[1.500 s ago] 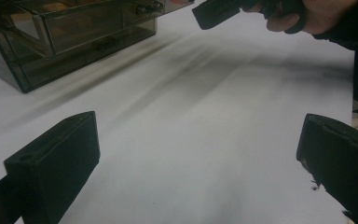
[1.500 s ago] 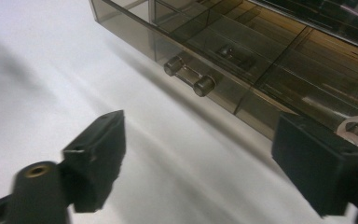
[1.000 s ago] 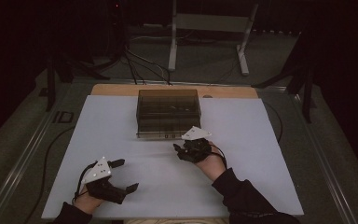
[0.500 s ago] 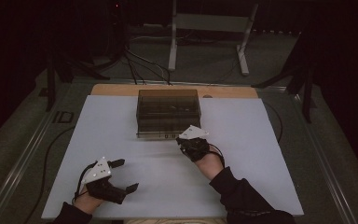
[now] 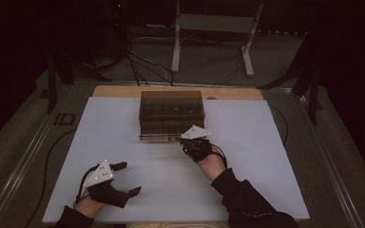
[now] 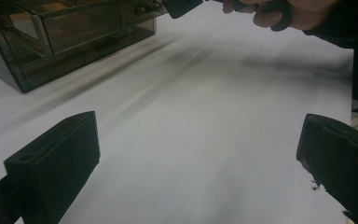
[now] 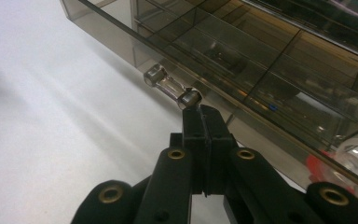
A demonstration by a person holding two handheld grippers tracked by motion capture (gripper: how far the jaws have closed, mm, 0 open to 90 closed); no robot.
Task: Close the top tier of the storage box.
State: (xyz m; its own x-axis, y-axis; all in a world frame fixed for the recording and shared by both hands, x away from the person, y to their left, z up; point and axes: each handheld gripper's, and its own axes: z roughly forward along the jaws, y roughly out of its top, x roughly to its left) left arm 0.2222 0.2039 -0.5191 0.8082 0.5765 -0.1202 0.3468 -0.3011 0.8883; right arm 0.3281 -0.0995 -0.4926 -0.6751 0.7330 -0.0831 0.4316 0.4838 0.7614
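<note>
A smoky see-through drawer box (image 5: 171,114) stands at the back middle of the white sheet (image 5: 247,142). My right gripper (image 5: 188,142) is at its lower front, jaws pressed flat together. In the right gripper view the tips (image 7: 204,112) touch the near end of a clear bar handle (image 7: 168,86) on a drawer front (image 7: 261,60); nothing shows between the jaws. My left gripper (image 5: 127,179) rests near the front left of the sheet, jaws wide apart and empty (image 6: 196,135). Its view shows the box (image 6: 74,32) and the right gripper (image 6: 182,5) farther off.
Small items lie in the box's compartments, with a red and a clear piece (image 7: 349,158) at the right. A wooden strip (image 5: 123,91) runs behind the sheet. Beyond the table stand a metal frame (image 5: 209,23) and floor cables (image 5: 142,61).
The right gripper has moved a little closer to the box front and its jaws have closed. The left gripper has stayed where it was, still open.
</note>
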